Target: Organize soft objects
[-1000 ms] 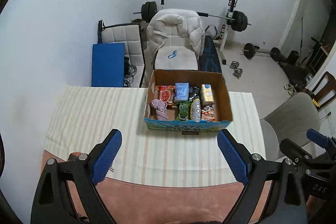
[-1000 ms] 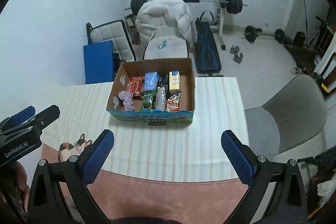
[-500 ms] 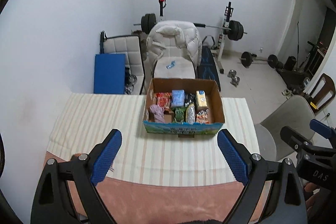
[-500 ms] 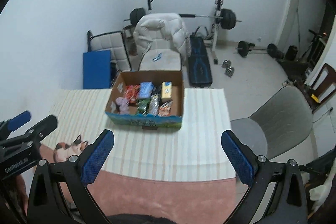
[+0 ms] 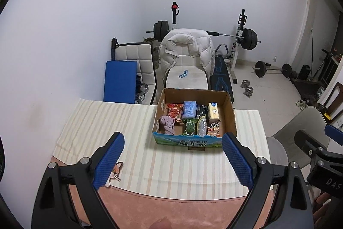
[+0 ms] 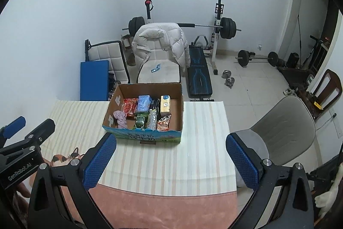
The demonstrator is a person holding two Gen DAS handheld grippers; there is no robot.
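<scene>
A cardboard box [image 5: 230, 113] with a blue-green printed front stands at the far middle of the striped table cloth [image 5: 103, 121]; it also shows in the right wrist view [image 6: 181, 106]. It holds a mauve cloth [image 5: 167, 122], snack packets, a blue pack [image 5: 189, 109] and a yellow carton [image 5: 213, 111]. My left gripper [image 5: 172, 161] is open and empty, high above the near table edge. My right gripper [image 6: 171, 160] is open and empty, beside it to the right.
A cat-print patch [image 6: 64, 158] lies on the pink cloth at the near left. Behind the table stand a chair with a white jacket [image 5: 188, 46], a blue mat [image 5: 120, 81] and a weight bench. A grey chair [image 6: 285, 132] stands right of the table.
Both grippers have risen and pulled back from the table; the box looks smaller and farther. Both stay open and empty.
</scene>
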